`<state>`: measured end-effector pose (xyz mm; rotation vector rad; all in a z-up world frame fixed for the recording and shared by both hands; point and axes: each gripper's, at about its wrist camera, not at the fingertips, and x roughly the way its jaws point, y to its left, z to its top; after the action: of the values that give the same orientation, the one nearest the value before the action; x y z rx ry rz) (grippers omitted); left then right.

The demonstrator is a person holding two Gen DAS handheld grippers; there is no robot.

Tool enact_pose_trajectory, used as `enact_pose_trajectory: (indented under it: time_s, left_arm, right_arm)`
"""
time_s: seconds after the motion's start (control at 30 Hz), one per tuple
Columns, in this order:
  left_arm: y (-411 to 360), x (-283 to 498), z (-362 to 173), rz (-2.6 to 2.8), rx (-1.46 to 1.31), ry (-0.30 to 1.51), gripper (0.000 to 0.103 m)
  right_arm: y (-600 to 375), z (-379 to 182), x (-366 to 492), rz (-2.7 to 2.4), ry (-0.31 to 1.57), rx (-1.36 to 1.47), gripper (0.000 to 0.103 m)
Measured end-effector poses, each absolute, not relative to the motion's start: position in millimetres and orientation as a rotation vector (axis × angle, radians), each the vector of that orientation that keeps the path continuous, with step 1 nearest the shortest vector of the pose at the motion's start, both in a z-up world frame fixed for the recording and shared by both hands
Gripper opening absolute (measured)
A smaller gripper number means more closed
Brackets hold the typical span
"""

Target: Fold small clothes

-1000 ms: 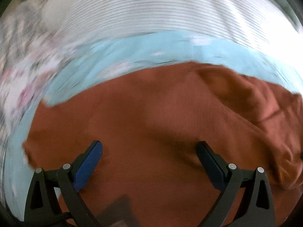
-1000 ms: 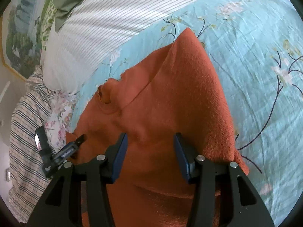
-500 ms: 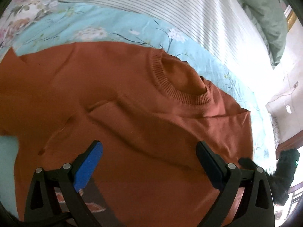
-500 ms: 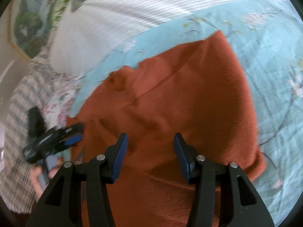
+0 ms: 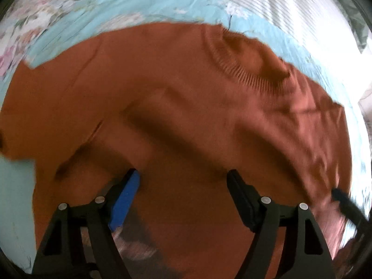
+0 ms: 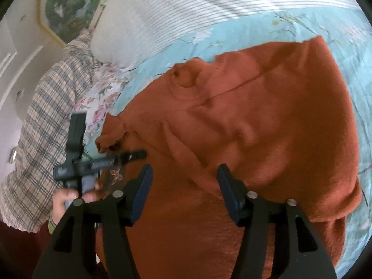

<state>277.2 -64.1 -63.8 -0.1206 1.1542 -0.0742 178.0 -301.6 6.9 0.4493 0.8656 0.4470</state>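
Observation:
A rust-orange knit sweater [image 5: 186, 107] lies spread on the bed, its ribbed collar [image 5: 246, 69] toward the pillows and a sleeve folded across the chest. My left gripper [image 5: 183, 183] is open just above the sweater's lower body, holding nothing. My right gripper [image 6: 184, 176] is open over the folded sleeve and side of the sweater [image 6: 255, 121], holding nothing. The left gripper [image 6: 102, 160] also shows in the right wrist view, held in a hand near the sweater's cuff [image 6: 109, 139].
The sweater lies on a light blue floral bedsheet [image 6: 348, 37]. A white striped pillow [image 6: 186, 7] lies behind it. A person in a plaid shirt [image 6: 46, 116] stands at the left. A framed picture [image 6: 69, 2] hangs on the wall.
The left gripper has swung from the sweater's left side toward its middle and its jaws have narrowed somewhat. The right gripper has shifted slightly; its opening is unchanged.

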Motion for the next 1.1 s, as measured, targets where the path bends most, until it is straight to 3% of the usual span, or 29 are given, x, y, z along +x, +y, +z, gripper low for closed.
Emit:
enact_pose_trajectory:
  time_s: [0.2,0.37,0.57,0.73,0.87,1.1]
  left_arm:
    - [-24,241,-51,-0.164,-0.286,1.107,0.080]
    - [-5,244,-36,-0.186,-0.367,1.096,0.081]
    - [10,249,-40,-0.219,-0.401,1.134,0.083]
    - [-12,259,-43,-0.270,-0.380,1.160,0.083]
    - [-16,265,-44,-0.252,-0.412,1.155,0.083]
    - [4,265,-43,-0.203,-0.439,1.149,0.083]
  right_arm:
    - [-272,16,208,0.514,0.863,0.395,0.060]
    - [-236,-6,241,0.581,0.983,0.295,0.061]
    - [-183,-8,194,0.851,1.034,0.147,0.063]
    - [-197,6,171,0.767,0.961,0.123,0.063]
    - [-231,17,200,0.578,0.890,0.145,0.063]
    - [-203,-13,245,0.627,1.011,0.101,0.067]
